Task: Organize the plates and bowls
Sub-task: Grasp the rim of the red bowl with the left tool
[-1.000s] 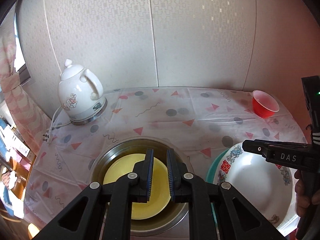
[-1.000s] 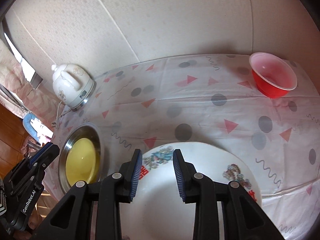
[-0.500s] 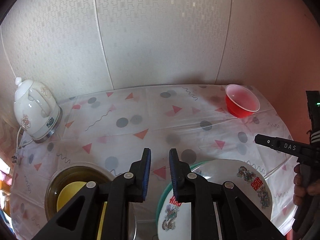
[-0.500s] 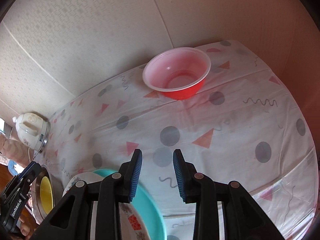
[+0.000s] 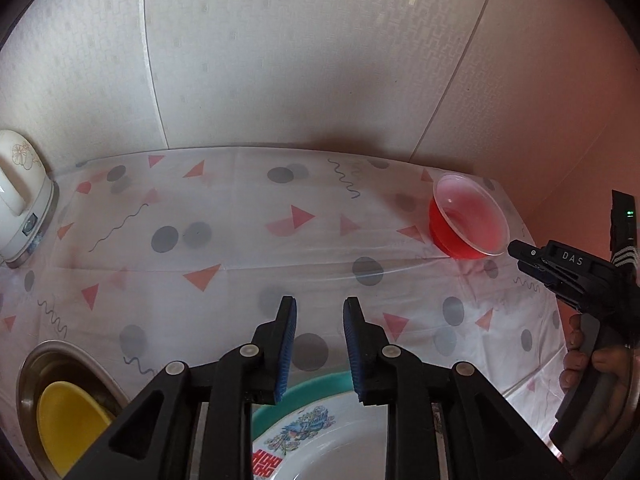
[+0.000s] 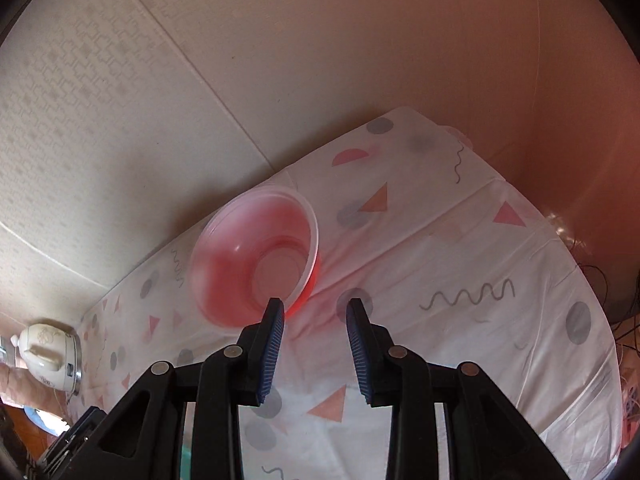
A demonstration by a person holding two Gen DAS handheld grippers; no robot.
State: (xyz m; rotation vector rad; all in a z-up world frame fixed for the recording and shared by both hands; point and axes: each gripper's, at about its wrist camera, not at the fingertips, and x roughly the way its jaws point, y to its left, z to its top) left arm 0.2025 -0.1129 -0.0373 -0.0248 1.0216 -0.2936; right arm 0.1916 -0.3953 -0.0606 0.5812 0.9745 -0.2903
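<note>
Red bowl (image 6: 256,256) sits alone mid-frame, unstacked; right gripper (image 6: 316,346) hangs released beside its rim. Left gripper (image 5: 320,346), empty and opening, hovers above the painted plate (image 5: 320,444) at bottom centre. Yellow bowl (image 5: 68,420) already nests lower left.

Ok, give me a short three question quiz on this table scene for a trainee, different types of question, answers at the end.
1. True or false: the red bowl has food in it.
2. Multiple choice: the yellow bowl sits in A) a steel basin, B) the patterned white plate, C) the kettle.
3. Short answer: which tool is nearer the red bowl, and is anything between its fingers?

Key
1. False; it looks empty.
2. A; it sits in the steel basin. The patterned white plate lies on a teal plate.
3. The right tool; nothing is held. The left tool is opening, also empty.
</note>
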